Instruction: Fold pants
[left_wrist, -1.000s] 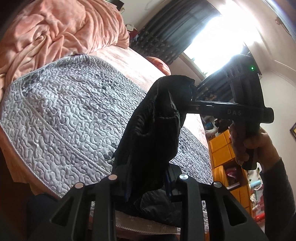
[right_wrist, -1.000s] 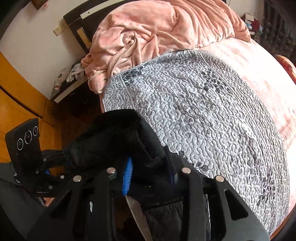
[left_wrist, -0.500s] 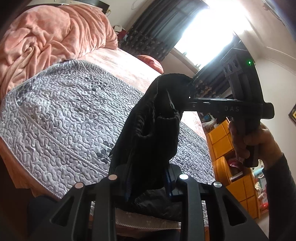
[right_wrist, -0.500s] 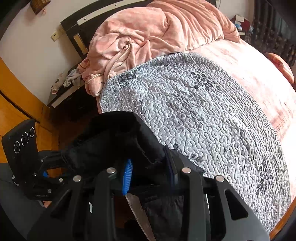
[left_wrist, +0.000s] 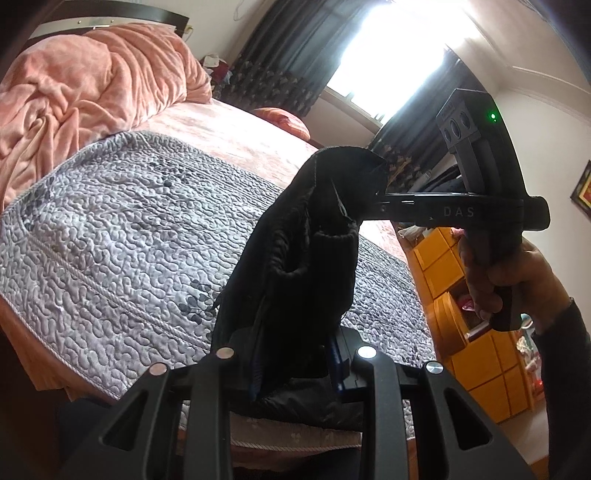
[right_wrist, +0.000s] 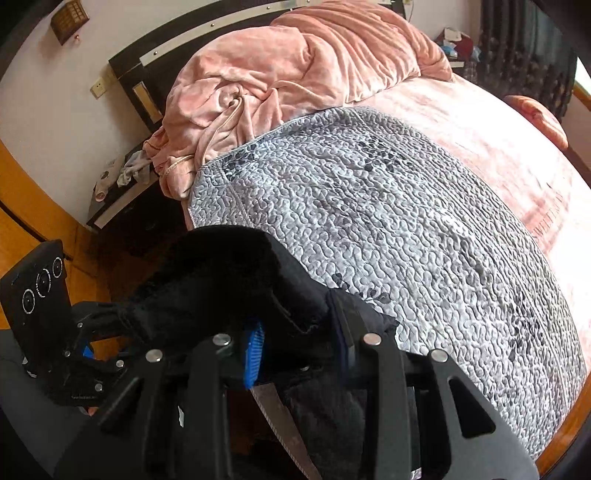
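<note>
**Both grippers clamped on one bunched black garment above the bed**

Left gripper (left_wrist: 295, 354) has its matte black, angular fingers drawn close on a thick fold of the black pants (left_wrist: 306, 251), with only a narrow gap, filled by cloth, between the blue ribbed pads. Right gripper (right_wrist: 299, 347) is closed the same way on another part of the same garment; one blue pad shows at the left finger, the other is half buried in fabric.

Seen from the left wrist, the pants rise from the fingers as a tall, soft column, creased and ribbed along one seam, up to where the tips of the right gripper (left_wrist: 380, 201) pinch its top corner. A hand (left_wrist: 509, 273) in a dark sleeve grips that tool's handle. From the right wrist, the cloth (right_wrist: 229, 280) forms a dull, fleecy hump stretched across to the left gripper (right_wrist: 110, 314), low at the left edge.

The pants are held in the air at the near edge of the bed, in front of a grey quilted coverlet (left_wrist: 122, 236) with a raised, pebbly stitch pattern and small leaf motifs. Beyond it lies a smooth pink sheet (right_wrist: 498, 155) and a rumpled, plush pink blanket (right_wrist: 295, 70) heaped against the dark headboard (right_wrist: 147, 70). Glossy orange cabinets (left_wrist: 480, 354) stand to the right of the bed.
</note>
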